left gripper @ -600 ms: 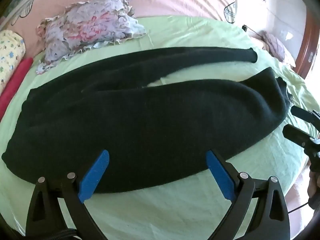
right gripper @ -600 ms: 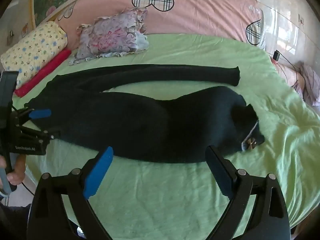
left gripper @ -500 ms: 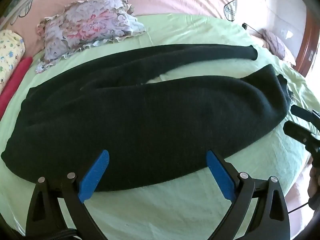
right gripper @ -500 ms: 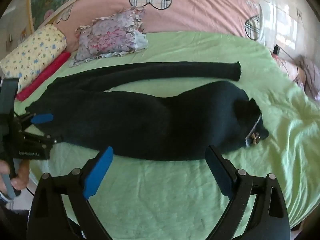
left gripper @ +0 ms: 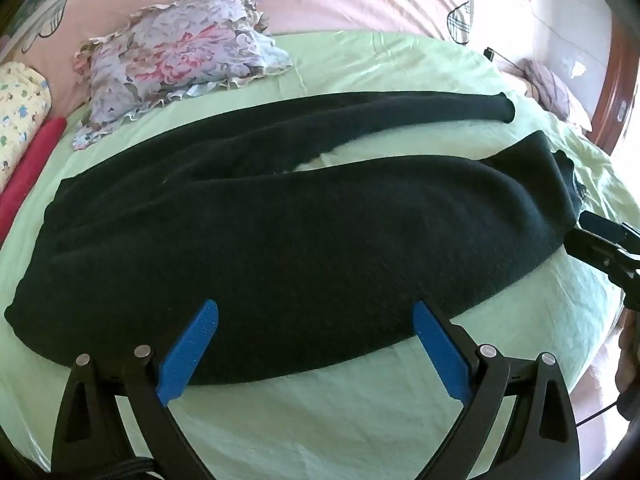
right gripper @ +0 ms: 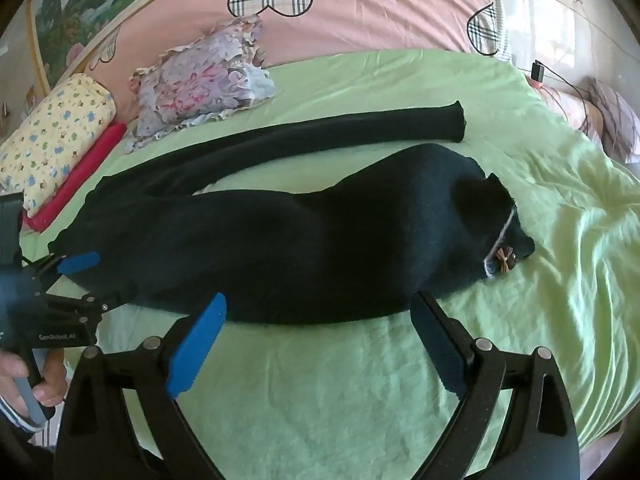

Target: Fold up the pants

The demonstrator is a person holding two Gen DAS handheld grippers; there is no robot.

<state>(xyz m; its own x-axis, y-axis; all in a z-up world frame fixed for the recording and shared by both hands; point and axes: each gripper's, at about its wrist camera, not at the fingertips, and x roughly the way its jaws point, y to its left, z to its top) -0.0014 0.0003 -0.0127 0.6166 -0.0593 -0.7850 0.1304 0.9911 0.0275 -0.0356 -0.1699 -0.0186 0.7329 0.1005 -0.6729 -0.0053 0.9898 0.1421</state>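
The left gripper (left gripper: pixel 316 344) is hovering with jaws wide apart and empty, the black pants (left gripper: pixel 280 240) lying just ahead on the green bed sheet (left gripper: pixel 340 420). The right gripper (right gripper: pixel 318 342) is likewise gaping near the waistband end. With 2 legs splayed apart, a pinch here is risking catching sheet with fabric, or lifting 1 layer only, skewing the fold.

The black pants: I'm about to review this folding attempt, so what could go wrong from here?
The pants lie with legs splayed apart on the green sheet; folding now may leave them uneven. Both the left tongs and right tongs hang open, gripping nothing, so a pinch could catch the wrinkled sheet too. The thick near edge may slip.
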